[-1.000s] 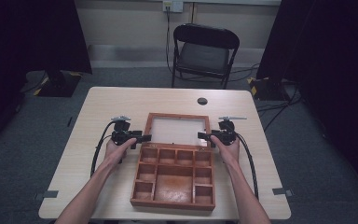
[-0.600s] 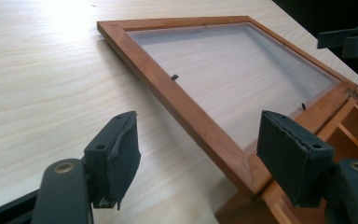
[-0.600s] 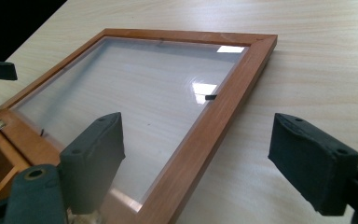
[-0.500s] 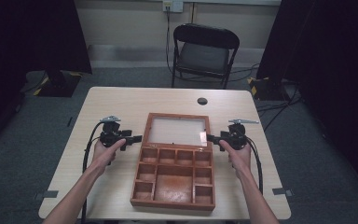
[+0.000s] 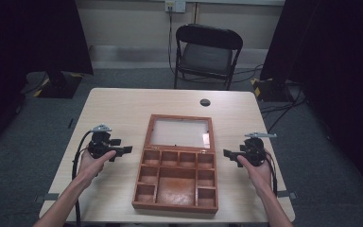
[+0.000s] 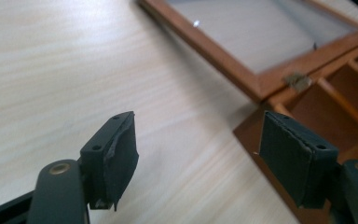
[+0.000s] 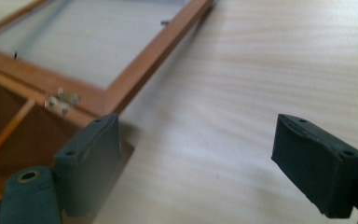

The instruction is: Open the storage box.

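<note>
A wooden compartment box [image 5: 175, 206] lies open at the middle of the table, its glass-paned lid [image 5: 179, 117] folded flat behind it and its compartments bare. My left gripper [image 5: 124, 151] hovers left of the box, pointing at it. Its jaws have just been opening, with nothing between them. My right gripper [image 5: 228, 154] hovers right of the box, open and empty. The left gripper view shows the left gripper [image 6: 200, 140] over bare table, with the lid frame [image 6: 223, 65] and a hinge [image 6: 298, 80] ahead. The right gripper [image 7: 200, 149] faces the lid frame [image 7: 154, 56] and a hinge [image 7: 61, 100].
The light wooden table [image 5: 123, 109] has a small black round disc [image 5: 205, 102] near its far edge. A black folding chair [image 5: 208, 52] stands beyond the table. Cables trail from both grippers along the forearms.
Both hands have drawn outward from the sides of the box, the left one to the left and the right one to the right. The box has not moved.
</note>
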`<move>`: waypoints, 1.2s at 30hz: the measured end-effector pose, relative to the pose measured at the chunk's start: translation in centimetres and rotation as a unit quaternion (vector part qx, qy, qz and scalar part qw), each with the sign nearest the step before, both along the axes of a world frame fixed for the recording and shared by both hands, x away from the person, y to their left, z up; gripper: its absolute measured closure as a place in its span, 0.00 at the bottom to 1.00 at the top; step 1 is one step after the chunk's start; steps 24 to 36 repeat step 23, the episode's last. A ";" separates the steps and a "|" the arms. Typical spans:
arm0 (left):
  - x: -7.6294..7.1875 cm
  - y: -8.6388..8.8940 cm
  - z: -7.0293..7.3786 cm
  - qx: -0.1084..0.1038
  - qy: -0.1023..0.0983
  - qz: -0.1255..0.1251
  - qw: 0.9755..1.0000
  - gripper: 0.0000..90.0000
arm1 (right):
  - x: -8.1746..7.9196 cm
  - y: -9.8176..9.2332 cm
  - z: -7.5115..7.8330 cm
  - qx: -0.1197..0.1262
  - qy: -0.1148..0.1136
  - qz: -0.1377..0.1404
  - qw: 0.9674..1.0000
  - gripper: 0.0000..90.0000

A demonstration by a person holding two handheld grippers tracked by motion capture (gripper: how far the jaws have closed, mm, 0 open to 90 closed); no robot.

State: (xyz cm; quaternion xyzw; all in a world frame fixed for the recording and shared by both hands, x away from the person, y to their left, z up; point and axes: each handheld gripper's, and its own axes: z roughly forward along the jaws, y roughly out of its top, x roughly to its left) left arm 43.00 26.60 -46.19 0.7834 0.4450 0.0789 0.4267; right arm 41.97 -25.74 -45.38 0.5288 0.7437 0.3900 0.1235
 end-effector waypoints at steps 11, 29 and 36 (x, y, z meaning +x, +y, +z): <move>-2.1 1.4 -2.3 0.072 0.019 0.025 0.997 0.28 | -2.9 -2.6 -2.6 -0.069 0.032 -0.038 0.996 0.17; -2.8 2.0 -4.0 0.121 -0.058 0.066 0.989 0.18 | -3.7 -3.5 -4.7 -0.115 -0.033 -0.070 0.990 0.03; -2.8 2.0 -4.0 0.121 -0.058 0.066 0.989 0.18 | -3.7 -3.5 -4.7 -0.115 -0.033 -0.070 0.990 0.03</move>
